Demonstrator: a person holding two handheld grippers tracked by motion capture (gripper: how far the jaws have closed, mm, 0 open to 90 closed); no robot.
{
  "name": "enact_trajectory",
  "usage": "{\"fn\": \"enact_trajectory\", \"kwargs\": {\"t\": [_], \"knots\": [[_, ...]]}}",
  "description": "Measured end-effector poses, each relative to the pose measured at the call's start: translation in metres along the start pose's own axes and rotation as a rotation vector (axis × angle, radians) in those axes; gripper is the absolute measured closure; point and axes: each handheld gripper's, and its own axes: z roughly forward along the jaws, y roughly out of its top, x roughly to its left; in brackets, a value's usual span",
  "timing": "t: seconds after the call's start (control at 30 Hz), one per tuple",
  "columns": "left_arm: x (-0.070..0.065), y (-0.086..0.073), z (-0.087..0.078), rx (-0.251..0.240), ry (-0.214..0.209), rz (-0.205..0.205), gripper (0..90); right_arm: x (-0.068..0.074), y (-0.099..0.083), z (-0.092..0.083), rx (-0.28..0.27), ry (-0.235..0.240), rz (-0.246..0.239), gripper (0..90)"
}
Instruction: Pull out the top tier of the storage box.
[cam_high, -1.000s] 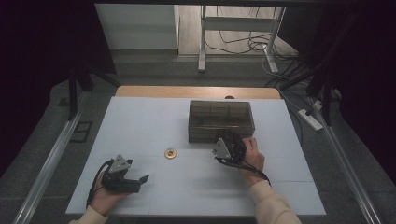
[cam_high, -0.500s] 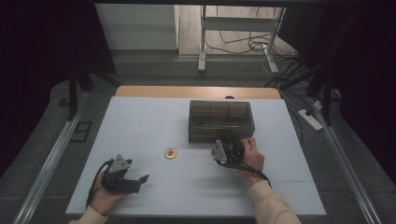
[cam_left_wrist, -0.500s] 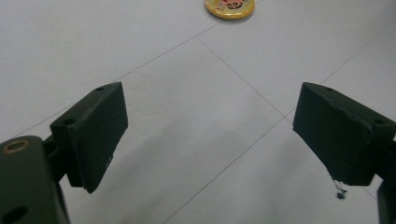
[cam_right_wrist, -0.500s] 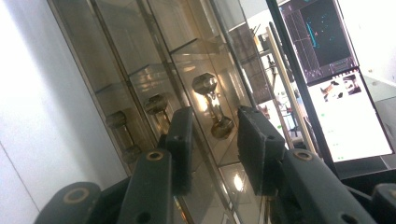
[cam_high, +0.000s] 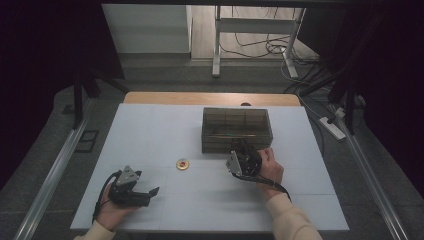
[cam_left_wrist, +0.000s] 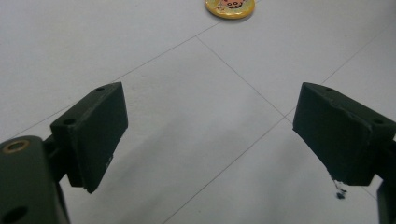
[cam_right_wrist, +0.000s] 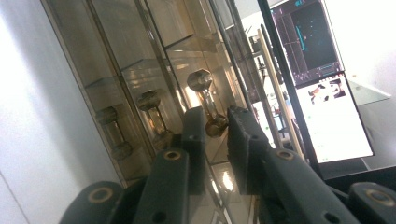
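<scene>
Right gripper (cam_high: 239, 152) at box (cam_high: 237, 129) front, jaws closing; left gripper (cam_high: 150, 192) resting low.

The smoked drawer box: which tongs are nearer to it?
Right. The right tongs sit at the front of the drawer box; the left tongs rest far off near the table's front-left.

Two hand-held grippers are seen: left gripper (cam_high: 131, 190) and right gripper (cam_high: 243, 162), both black w/ a grey three-cornered plate on top. A black cable is looped from each, approx. along the wrist. Cream sleeves (cam_high: 292, 220) are worn. In the left gripper view, blocky black pads (cam_left_wrist: 95, 133) w/ small screw holes are shown, one edge chipped, plus a brass-ringed hole. In the right gripper view, slotted black links w/ brass-ringed pivots are shown.
</scene>
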Motion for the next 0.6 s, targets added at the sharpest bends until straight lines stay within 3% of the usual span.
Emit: {"fn": "enact_trajectory", "kwargs": {"t": [0.6], "knots": [[0.0008,-0.0003,0.0004,0.001,0.002,-0.005,10.8,0.0031,0.0001,0.0003,-0.003,-0.032,-0.058,79.8]]}}
